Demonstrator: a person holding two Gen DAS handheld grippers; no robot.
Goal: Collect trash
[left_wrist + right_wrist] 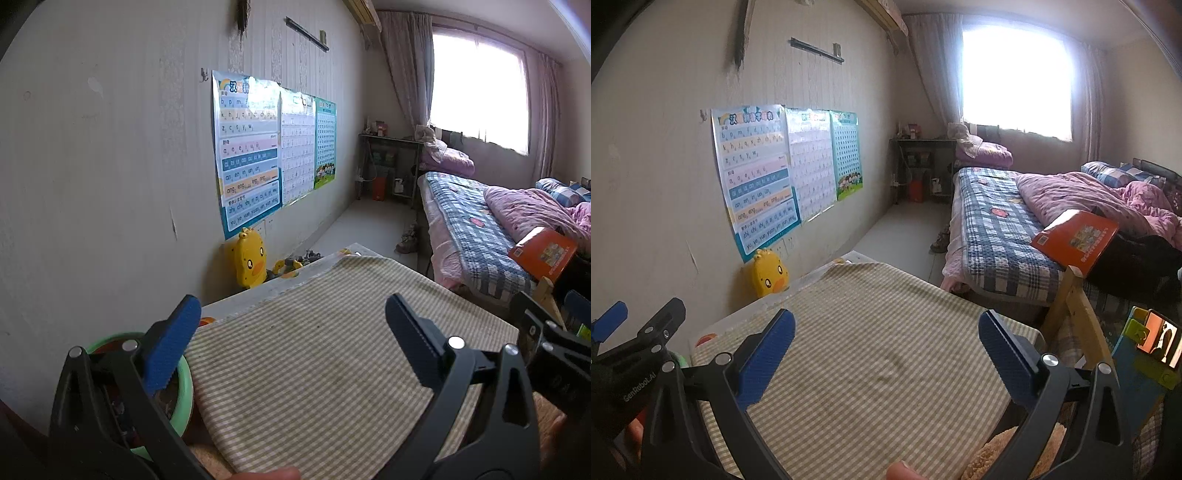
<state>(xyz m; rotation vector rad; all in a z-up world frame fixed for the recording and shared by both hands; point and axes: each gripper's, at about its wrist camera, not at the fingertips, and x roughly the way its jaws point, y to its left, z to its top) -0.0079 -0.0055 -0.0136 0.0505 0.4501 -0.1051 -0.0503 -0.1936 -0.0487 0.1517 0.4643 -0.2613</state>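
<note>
I held both tongs over the table [295,302], its checked cloth [868,332] bare of any trash I could make out. My left tongs [295,339] stood wide apart, holding nothing, closest to the green bin [184,387] at the table's left edge just under its left finger. My right tongs [886,350] were likewise spread and empty, farther from the bin.
</note>
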